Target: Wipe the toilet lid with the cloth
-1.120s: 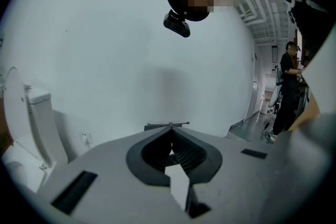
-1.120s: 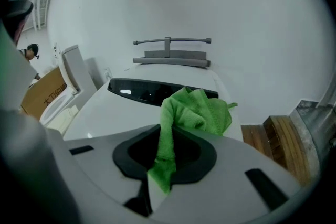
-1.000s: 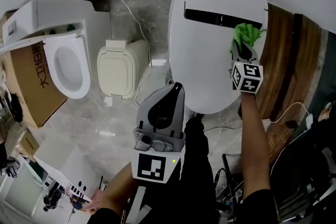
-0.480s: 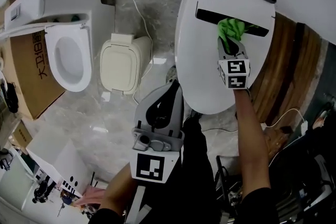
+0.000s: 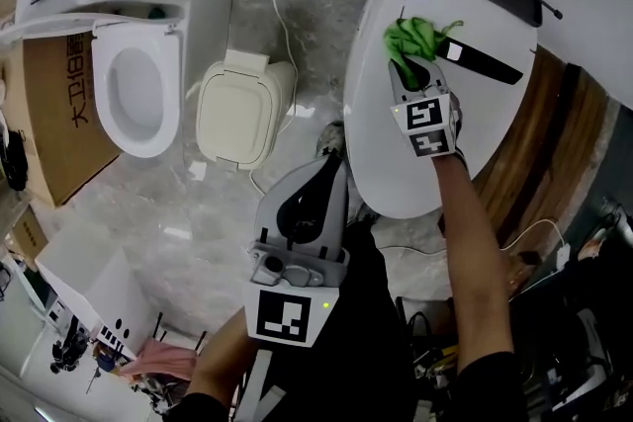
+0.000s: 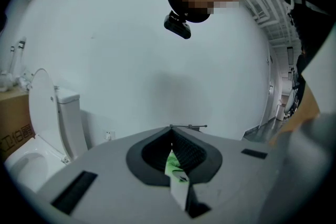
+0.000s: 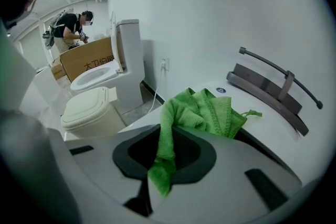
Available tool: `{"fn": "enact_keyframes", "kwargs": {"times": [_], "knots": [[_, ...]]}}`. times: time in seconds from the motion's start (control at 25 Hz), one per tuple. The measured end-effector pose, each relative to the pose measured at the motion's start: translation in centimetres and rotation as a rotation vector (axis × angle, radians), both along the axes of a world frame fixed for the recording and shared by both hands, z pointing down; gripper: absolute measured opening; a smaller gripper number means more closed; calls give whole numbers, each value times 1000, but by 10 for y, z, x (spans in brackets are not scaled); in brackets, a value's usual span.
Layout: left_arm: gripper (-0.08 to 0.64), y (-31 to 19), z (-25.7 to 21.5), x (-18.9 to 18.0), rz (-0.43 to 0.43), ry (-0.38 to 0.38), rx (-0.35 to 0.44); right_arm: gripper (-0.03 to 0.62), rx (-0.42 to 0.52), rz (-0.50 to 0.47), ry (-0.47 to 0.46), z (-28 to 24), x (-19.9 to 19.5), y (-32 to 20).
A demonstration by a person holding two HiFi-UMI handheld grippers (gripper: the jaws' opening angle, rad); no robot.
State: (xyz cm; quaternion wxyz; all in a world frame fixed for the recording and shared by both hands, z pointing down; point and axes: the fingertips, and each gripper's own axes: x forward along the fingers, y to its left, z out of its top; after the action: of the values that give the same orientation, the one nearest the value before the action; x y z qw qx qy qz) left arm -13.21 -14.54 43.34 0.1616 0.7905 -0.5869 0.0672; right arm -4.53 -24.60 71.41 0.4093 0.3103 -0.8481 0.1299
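Note:
The white toilet lid (image 5: 396,153) fills the upper right of the head view. A bunched green cloth (image 5: 410,35) lies on it near the back, left of the black slot. My right gripper (image 5: 407,64) is shut on the cloth, its marker cube just behind. In the right gripper view the cloth (image 7: 199,113) hangs from between the jaws of the right gripper (image 7: 165,139) and rests on the lid (image 7: 262,113). My left gripper (image 5: 334,165) is held close to my body, below the lid's front edge, shut with nothing in it. The left gripper (image 6: 171,134) points at a white wall.
A second toilet (image 5: 134,84) with its seat open stands at the left beside a cardboard box (image 5: 49,114). A cream bin (image 5: 237,114) sits between the two toilets, with a white cable (image 5: 287,25) on the marble floor. Wood panels (image 5: 554,143) lie right of the lid.
My right gripper has carried the cloth leftward across the back of the lid, from its right side to the left of the black slot. The left gripper has stayed put.

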Motion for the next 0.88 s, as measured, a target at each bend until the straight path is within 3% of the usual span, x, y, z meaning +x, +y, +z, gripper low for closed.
{"fn": "enact_keyframes", "kwargs": {"times": [0.28, 0.68, 0.88], "knots": [[8, 4, -1, -24, -45, -17, 10, 60, 39, -222, 88, 1, -18, 7], [9, 34, -5, -25, -79, -26, 24, 60, 86, -424, 138, 8, -35, 50], [9, 63, -9, -20, -107, -32, 33, 60, 77, -471, 130, 14, -36, 87]]}}
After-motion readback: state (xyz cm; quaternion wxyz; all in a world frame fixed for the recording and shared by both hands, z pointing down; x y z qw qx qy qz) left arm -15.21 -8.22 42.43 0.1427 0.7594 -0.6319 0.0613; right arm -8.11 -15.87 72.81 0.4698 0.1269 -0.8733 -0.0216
